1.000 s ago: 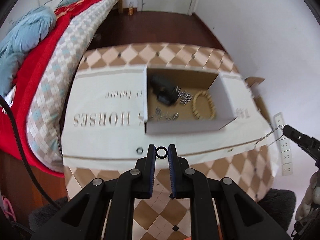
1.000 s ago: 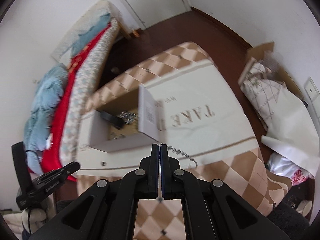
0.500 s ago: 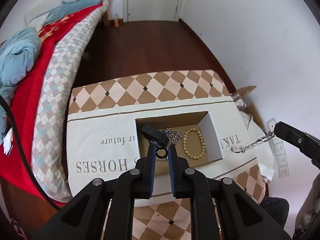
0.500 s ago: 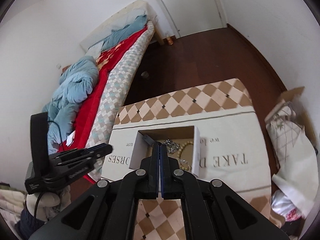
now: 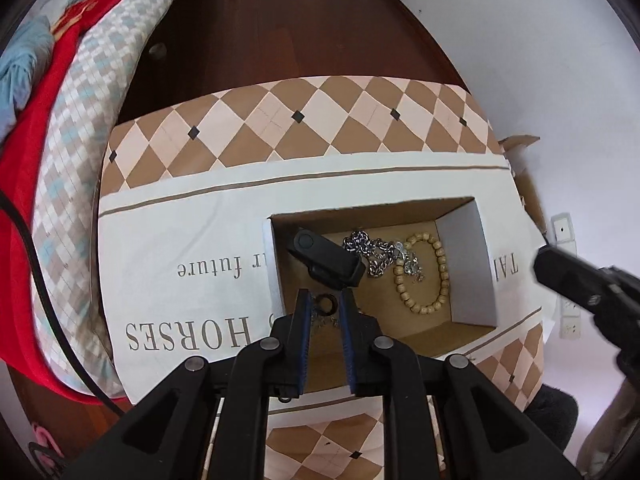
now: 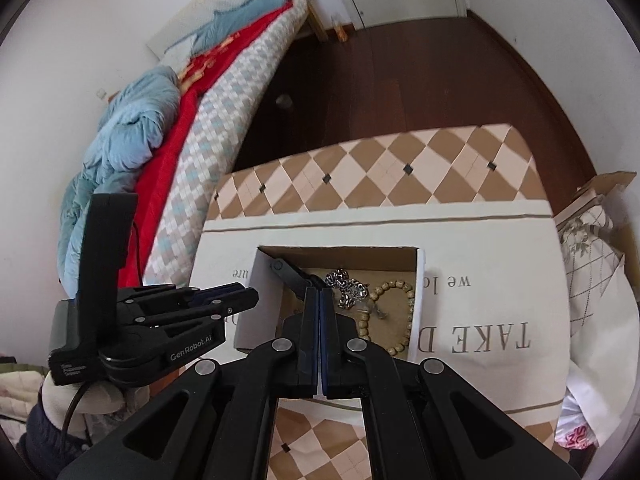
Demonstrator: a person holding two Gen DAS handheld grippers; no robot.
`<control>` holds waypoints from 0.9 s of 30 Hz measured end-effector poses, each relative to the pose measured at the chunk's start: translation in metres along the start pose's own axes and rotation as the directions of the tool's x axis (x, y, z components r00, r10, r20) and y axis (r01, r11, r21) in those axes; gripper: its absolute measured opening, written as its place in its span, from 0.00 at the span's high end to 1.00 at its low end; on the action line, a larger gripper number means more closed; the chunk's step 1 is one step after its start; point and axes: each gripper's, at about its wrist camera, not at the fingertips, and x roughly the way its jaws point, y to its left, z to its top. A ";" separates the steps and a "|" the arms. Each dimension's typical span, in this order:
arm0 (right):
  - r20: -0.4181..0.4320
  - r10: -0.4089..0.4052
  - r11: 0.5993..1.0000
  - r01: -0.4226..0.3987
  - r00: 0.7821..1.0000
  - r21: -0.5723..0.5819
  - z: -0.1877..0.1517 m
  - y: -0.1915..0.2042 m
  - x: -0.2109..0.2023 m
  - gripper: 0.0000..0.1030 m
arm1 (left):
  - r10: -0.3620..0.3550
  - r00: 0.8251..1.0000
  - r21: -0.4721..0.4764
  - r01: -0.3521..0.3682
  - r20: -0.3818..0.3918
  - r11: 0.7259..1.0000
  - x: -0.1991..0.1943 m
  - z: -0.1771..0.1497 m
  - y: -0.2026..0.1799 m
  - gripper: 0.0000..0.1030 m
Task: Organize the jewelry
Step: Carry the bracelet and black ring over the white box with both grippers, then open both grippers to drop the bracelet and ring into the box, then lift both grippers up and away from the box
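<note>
Left wrist view: the left gripper point(image 5: 325, 305) points down over the near left corner of the open cardboard box point(image 5: 466, 268). Its jaws have just been opening a little, and a small black ring point(image 5: 325, 303) sits between the blue pads point(image 5: 305, 320); a narrow gap shows on each side of the ring, so the pads do not press on it and whether it hangs or already lies on the box floor cannot be told. Just beyond the ring, further into the box, lies a black folding clip-like object point(image 5: 326, 258), slanted from the far left corner toward the middle. To the right of it is a heap of silver chain point(image 5: 374, 254), and right of that a loop of pale wooden beads point(image 5: 424, 274) flat on the brown floor, touching the chain. The box stands on a white cloth point(image 5: 180, 248) printed with upside-down lettering, laid over a checked table top point(image 5: 304, 120).

The right gripper point(image 6: 320, 294) appears in its own view above the same box, jaws pressed fully together; a silver chain held a moment ago is no longer visible at its tips, and whether anything is pinched there cannot be told. Past its tips are the clip, the chain and the beads. Left of the box, the left gripper is seen from the side. A bed point(image 6: 224, 92) with red and blue bedding stands far left of the box.
</note>
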 end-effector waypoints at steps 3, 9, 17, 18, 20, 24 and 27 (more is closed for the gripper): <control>-0.044 -0.031 0.999 0.032 0.999 0.011 0.006 -0.003 0.014 0.99 | -0.005 1.000 -0.034 0.005 0.011 0.999 -0.007 0.006 0.005 0.70; -0.065 -0.166 0.986 0.166 0.984 -0.002 0.003 -0.015 0.021 0.67 | 0.040 0.995 -0.085 -0.031 0.097 0.996 -0.033 0.012 0.021 0.17; -0.077 -0.366 0.930 0.362 0.927 -0.064 -0.027 -0.015 0.030 0.00 | 0.283 0.940 -0.117 -0.264 0.193 0.957 -0.043 -0.017 0.034 0.02; -0.079 -0.374 0.927 0.370 0.924 -0.063 -0.031 -0.015 0.031 0.00 | 0.296 0.935 -0.118 -0.277 0.194 0.954 -0.042 -0.022 0.033 0.01; -0.075 -0.387 0.922 0.383 0.919 -0.065 -0.038 -0.013 0.032 0.00 | 0.303 0.933 -0.113 -0.286 0.192 0.952 -0.041 -0.031 0.032 0.01; -0.058 -0.392 0.920 0.388 0.918 -0.060 -0.048 -0.003 0.026 0.00 | 0.310 0.931 -0.117 -0.292 0.191 0.949 -0.044 -0.046 0.029 0.01; -0.040 -0.383 0.923 0.381 0.923 -0.051 -0.054 0.006 0.016 0.00 | 0.309 0.928 -0.124 -0.288 0.207 0.949 -0.055 -0.057 0.025 0.01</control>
